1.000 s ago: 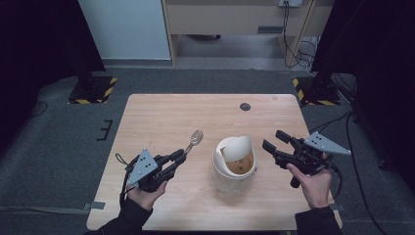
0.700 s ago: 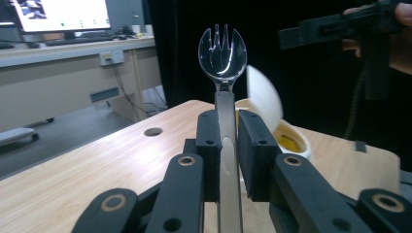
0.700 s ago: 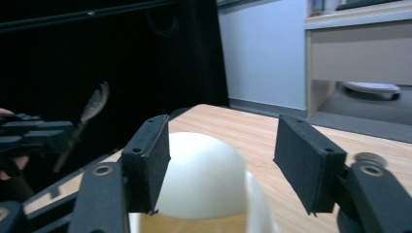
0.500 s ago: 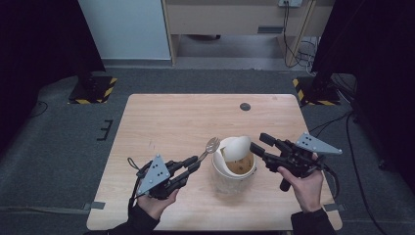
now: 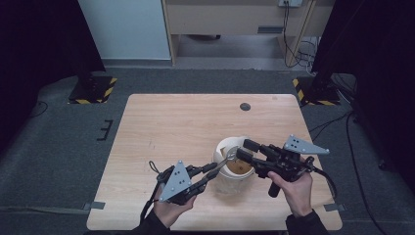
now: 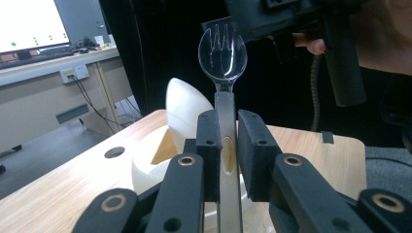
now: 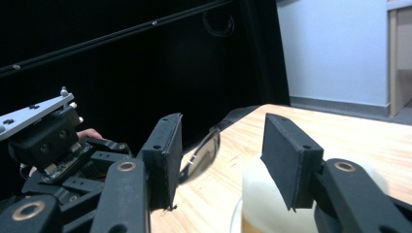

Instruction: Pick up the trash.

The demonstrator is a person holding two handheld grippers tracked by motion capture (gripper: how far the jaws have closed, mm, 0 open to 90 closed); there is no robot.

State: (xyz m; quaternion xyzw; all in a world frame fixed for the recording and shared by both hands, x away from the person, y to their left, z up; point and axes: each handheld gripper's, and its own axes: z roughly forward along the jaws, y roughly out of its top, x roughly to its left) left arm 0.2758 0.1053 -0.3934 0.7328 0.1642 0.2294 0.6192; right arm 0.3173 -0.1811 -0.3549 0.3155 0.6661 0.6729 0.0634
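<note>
Two hand-held grippers are working over the desk (image 5: 161, 122). The left hand-held gripper (image 5: 213, 172) is squeezing the handle of a clear plastic spork (image 6: 223, 53) tight between its jaws. The spork's head is reaching up to the rim of the white cup (image 5: 225, 149), which is standing on the desk near the front edge. The right hand-held gripper (image 5: 244, 149) is hovering over the cup. Its jaws have just been closing, but they are standing apart and pressing on nothing.

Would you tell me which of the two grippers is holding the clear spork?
The left gripper, clamped on the spork handle; the right gripper grips nothing.
</note>
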